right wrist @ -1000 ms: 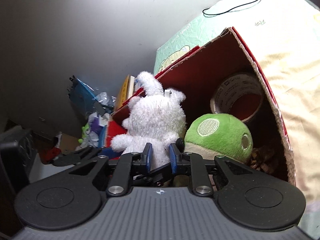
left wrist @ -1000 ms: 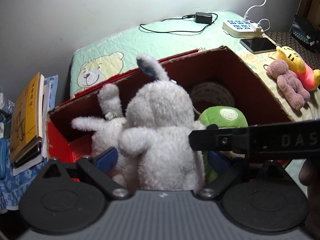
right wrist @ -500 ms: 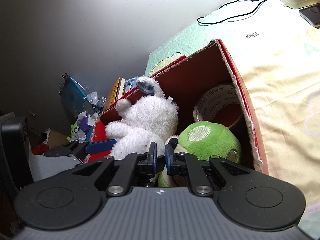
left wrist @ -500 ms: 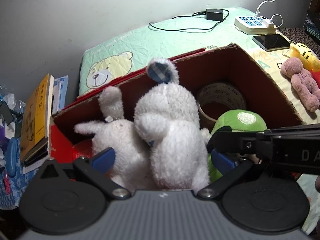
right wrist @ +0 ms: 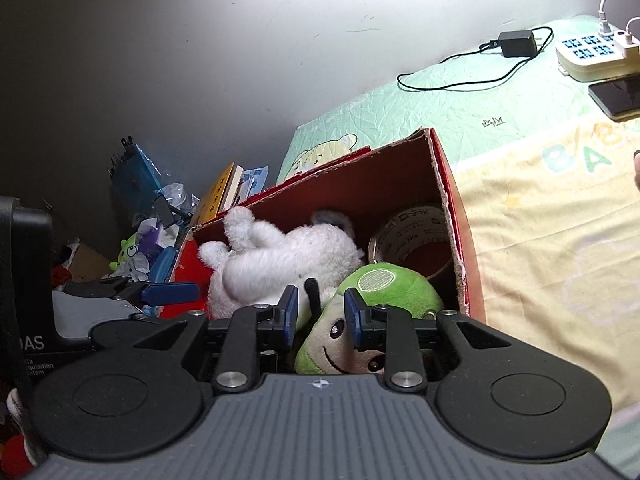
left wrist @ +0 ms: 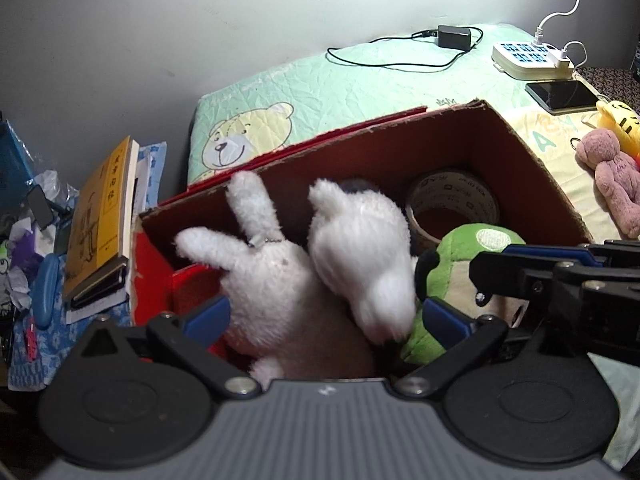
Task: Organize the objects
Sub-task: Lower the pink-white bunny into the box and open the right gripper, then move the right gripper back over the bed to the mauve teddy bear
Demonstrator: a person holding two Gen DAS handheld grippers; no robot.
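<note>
A red cardboard box [left wrist: 460,148] [right wrist: 384,184] lies on the bed. In it are a white plush rabbit [left wrist: 304,268] [right wrist: 276,256], a green plush [left wrist: 472,256] [right wrist: 384,292] and a roll of brown tape [left wrist: 452,200] [right wrist: 412,236]. My left gripper [left wrist: 324,320] is open wide over the box, with the rabbit lying loose between its fingers. My right gripper [right wrist: 320,312] is open a little above the green plush and holds nothing; it also shows in the left wrist view [left wrist: 532,272].
A pink plush [left wrist: 612,176] and a yellow plush [left wrist: 620,124] lie on the bed at right. A phone [left wrist: 560,94], a power strip [left wrist: 528,56] and a charger [left wrist: 454,36] lie at the back. Books [left wrist: 100,216] and clutter are stacked left of the box.
The white rabbit has tipped over from upright and now lies inside the box. My right gripper has opened a little. Both grippers have pulled back and up from the box.
</note>
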